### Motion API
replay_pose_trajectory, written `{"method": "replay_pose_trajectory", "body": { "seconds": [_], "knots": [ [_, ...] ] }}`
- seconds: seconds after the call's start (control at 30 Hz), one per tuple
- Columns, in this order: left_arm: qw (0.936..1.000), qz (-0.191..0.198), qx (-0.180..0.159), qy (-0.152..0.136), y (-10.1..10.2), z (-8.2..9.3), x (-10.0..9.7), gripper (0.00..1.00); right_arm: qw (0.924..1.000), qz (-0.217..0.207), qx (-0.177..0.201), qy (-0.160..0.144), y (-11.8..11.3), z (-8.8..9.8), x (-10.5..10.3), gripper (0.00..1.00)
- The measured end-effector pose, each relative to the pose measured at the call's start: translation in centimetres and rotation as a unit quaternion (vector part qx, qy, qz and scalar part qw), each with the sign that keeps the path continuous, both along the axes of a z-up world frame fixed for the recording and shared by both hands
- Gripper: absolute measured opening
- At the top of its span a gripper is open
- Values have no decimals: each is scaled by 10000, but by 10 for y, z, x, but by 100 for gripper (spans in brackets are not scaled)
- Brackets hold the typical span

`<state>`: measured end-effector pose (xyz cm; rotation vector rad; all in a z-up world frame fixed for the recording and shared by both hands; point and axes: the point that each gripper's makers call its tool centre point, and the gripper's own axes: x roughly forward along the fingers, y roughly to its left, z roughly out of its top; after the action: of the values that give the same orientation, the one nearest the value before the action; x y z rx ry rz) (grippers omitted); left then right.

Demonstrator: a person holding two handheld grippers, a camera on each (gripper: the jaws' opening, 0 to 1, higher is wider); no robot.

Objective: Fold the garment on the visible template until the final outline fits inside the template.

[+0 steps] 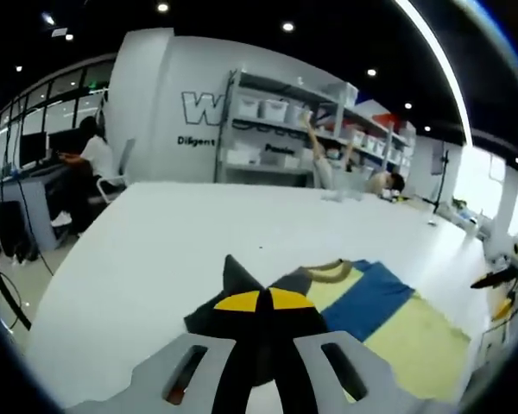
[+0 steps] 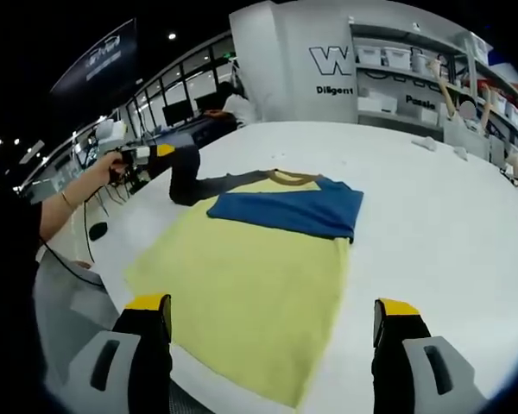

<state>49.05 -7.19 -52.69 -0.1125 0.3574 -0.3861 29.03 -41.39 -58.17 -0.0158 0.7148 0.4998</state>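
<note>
Soft yellow shirt (image 2: 250,285) with a blue sleeve (image 2: 289,210) folded across it is lying flat on the smooth white table (image 2: 432,216), directly ahead of the wide-spread right gripper (image 2: 272,332). Left gripper (image 1: 261,302) is pinching the dark grey sleeve (image 1: 233,289), lifting it.

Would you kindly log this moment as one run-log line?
left gripper: shut on dark grey sleeve | right gripper: open above yellow-and-blue garment | white table: fold unfinished
</note>
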Motion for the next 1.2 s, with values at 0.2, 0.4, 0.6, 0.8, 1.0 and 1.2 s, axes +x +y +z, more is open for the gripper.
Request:
{"method": "replay_pose_trajectory", "body": {
  "seconds": [0.2,0.4,0.6,0.8,1.0,1.2],
  "knots": [
    [9997,-118,-212,28,-27,3,3,1,10000,49,-23,6,1,-1,-1,96],
    [9994,-159,-301,-117,-47,13,3,1,10000,-11,18,69,-1,-5,-2,96],
    [9981,-230,-556,-159,-70,18,3,1,10000,7,31,86,-1,-7,-2,96],
    [9978,-326,-524,-224,-96,18,3,1,10000,5,33,90,-3,-7,-3,96],
    [9970,-418,-636,-169,-120,15,3,1,9999,-52,62,93,-6,-7,-4,96],
    [9961,-488,-698,-223,-138,18,5,1,9999,-115,78,87,-9,-7,-6,96]
  ]
}}
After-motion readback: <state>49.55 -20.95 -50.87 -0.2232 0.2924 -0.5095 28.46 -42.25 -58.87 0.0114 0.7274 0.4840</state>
